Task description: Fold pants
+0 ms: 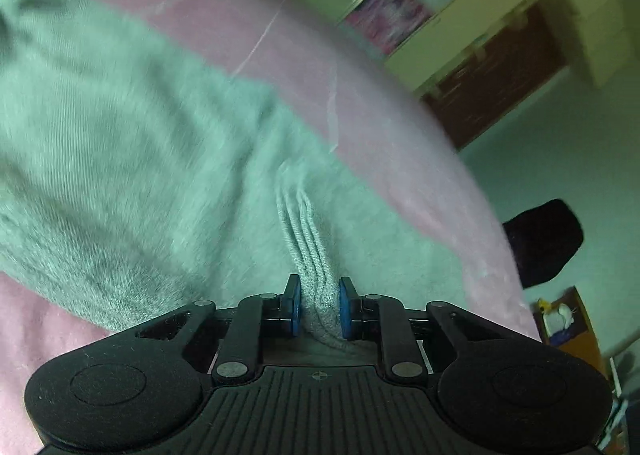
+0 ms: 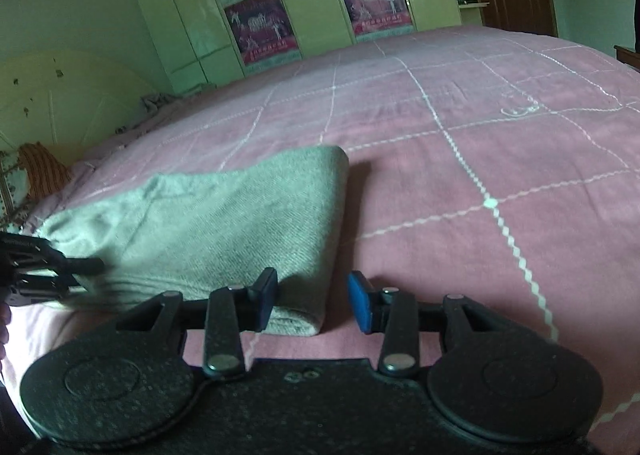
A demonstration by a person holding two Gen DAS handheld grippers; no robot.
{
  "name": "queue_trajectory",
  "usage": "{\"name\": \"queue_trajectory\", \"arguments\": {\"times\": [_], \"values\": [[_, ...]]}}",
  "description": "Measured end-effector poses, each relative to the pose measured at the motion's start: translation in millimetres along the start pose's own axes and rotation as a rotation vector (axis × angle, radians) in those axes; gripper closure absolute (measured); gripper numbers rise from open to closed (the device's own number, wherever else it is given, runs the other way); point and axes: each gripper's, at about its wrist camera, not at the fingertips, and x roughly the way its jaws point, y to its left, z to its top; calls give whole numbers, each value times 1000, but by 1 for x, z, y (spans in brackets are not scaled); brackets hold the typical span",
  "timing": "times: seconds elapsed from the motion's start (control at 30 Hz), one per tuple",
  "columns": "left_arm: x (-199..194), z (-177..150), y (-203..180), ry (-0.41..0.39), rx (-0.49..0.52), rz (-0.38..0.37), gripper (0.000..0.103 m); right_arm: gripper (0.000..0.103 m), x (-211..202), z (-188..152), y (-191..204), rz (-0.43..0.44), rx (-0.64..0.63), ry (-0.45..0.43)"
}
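Grey knitted pants point(image 2: 224, 223), folded into a thick bundle, lie on a pink quilted bed point(image 2: 480, 143). The left gripper point(image 1: 319, 305) pinches their ribbed edge, probably to lift a fold. The right gripper point(image 2: 313, 305) sits spread at the pants' near corner, gripping nothing.

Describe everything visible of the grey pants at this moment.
The grey pants look like soft, finely ribbed knit, folded into a thick layered bundle lying on the pink bedspread. The left gripper is shut on a stitched edge. The right gripper is open, straddling the bundle's near corner.
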Motion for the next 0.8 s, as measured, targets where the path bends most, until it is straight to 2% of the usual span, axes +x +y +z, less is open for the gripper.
{"name": "queue_trajectory", "arguments": {"times": [0.07,0.13,0.2,0.23,0.3,0.37,0.4,0.47,0.53,0.57,0.6,0.63,0.73,0.8], "values": [[-7,-10,-2,-21,1,4,85,64,1,0,1,-2,-2,3],[0,-19,4,28,0,42,84,62,0,0,2,3,-2,2],[0,-20,13,26,-44,38,79,62,3,-2,1,6,4,5],[-4,-18,12,4,-55,55,74,62,4,-3,1,9,4,6],[-20,-12,5,-81,-21,134,64,63,0,-1,1,10,-7,1],[-35,-6,-11,-170,58,164,64,61,-12,4,0,6,-9,-48],[-37,-4,-22,-178,110,151,64,65,-17,6,0,15,-13,-73],[-21,-3,-48,-120,221,98,64,72,-22,11,4,39,-41,-114],[7,-8,-64,-27,308,59,64,85,-15,12,14,71,-99,-101],[26,-13,-65,39,333,68,64,88,-5,10,20,69,-140,-66],[43,-18,-63,93,348,111,64,91,7,6,24,42,-171,-25],[48,-20,-62,89,355,124,64,92,16,3,24,20,-181,2],[44,-10,-79,30,394,122,64,92,17,10,23,29,-169,24],[56,1,-83,30,421,120,59,88,15,21,22,39,-178,4]]}}
